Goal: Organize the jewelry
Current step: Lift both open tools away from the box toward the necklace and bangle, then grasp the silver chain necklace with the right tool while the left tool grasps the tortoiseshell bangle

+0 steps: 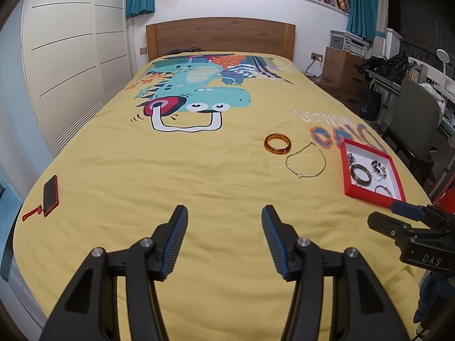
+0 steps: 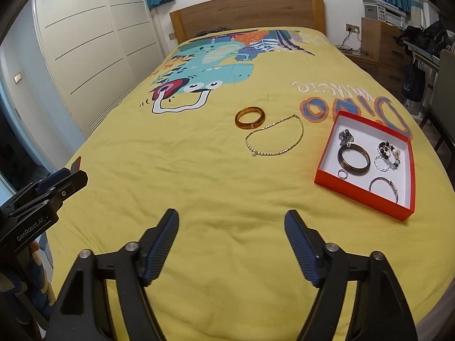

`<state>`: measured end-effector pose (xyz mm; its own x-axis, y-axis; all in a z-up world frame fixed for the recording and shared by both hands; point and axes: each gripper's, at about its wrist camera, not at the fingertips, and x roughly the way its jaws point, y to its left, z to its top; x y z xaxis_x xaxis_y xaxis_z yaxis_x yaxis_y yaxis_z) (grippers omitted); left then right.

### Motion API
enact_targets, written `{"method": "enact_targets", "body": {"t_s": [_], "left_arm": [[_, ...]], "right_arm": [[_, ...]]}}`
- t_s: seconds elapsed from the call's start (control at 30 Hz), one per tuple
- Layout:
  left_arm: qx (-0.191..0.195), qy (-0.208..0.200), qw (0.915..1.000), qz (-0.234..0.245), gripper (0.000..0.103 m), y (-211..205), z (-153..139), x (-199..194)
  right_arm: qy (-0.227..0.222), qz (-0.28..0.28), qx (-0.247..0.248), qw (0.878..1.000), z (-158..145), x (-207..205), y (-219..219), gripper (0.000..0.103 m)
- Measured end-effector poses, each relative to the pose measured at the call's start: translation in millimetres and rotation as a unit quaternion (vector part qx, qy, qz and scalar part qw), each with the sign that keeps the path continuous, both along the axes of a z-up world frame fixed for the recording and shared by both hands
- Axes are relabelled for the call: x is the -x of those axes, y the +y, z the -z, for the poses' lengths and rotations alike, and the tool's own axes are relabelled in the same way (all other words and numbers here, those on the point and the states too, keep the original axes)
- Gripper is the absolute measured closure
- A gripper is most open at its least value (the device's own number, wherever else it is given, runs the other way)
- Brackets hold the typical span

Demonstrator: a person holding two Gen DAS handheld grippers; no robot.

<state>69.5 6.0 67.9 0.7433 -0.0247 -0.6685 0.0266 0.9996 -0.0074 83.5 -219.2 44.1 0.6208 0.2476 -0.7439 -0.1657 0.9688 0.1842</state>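
Observation:
An amber bangle (image 1: 277, 142) (image 2: 250, 117) lies on the yellow bedspread, with a gold bead necklace (image 1: 307, 161) (image 2: 274, 139) just beside it. To their right stands a red box (image 1: 347, 170) (image 2: 324, 156) with a white inside, holding a dark bangle (image 2: 353, 156), a silver bangle (image 2: 383, 187), a small ring (image 2: 342, 174) and beaded pieces (image 2: 387, 153). My left gripper (image 1: 224, 214) is open and empty, low over the near bedspread. My right gripper (image 2: 231, 220) is open and empty too, well short of the jewelry. Each gripper shows at the edge of the other's view.
A phone in a red case (image 1: 50, 191) lies near the bed's left edge. A white wardrobe (image 1: 71, 56) lines the left side. A wooden headboard (image 1: 220, 35) is at the far end. A wooden dresser (image 1: 341, 71), a desk and a chair (image 1: 412, 119) stand right of the bed.

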Motion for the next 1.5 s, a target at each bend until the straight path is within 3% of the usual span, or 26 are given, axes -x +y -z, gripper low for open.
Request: {"method": "enact_targets", "body": {"t_s": [0.17, 0.37, 0.6, 0.8, 1.07, 1.33, 1.5], "left_arm": [[0.0, 0.015, 0.9999, -0.007, 0.051, 5.7, 13.3, -8.9], [0.01, 0.045, 0.9988, -0.016, 0.05, 16.1, 37.9, -27.0], [0.017, 0.075, 0.9968, -0.019, 0.049, 25.0, 65.1, -61.3], [0.023, 0.1, 0.9944, -0.025, 0.049, 35.5, 92.2, -89.7], [0.033, 0.117, 0.992, -0.033, 0.049, 48.0, 114.8, -123.6], [0.036, 0.123, 0.9913, -0.03, 0.049, 47.9, 127.0, -154.0], [0.029, 0.12, 0.9922, -0.019, 0.049, 38.5, 129.1, -178.8]], "right_arm": [[0.008, -0.001, -0.006, 1.0, 6.4, -8.9, 1.5, 0.025], [0.026, -0.003, -0.016, 1.0, 21.7, -32.7, 4.6, 0.017], [0.064, 0.013, -0.039, 0.997, 55.6, -87.7, 9.3, 0.002], [0.104, 0.052, -0.061, 0.991, 94.4, -136.8, 5.4, 0.001], [0.126, 0.085, -0.051, 0.987, 128.5, -195.7, -0.2, 0.001], [0.108, 0.089, -0.047, 0.989, 130.8, -245.8, 9.7, 0.0], [0.102, 0.087, -0.009, 0.991, 133.6, -270.5, 16.1, 0.0]]}}
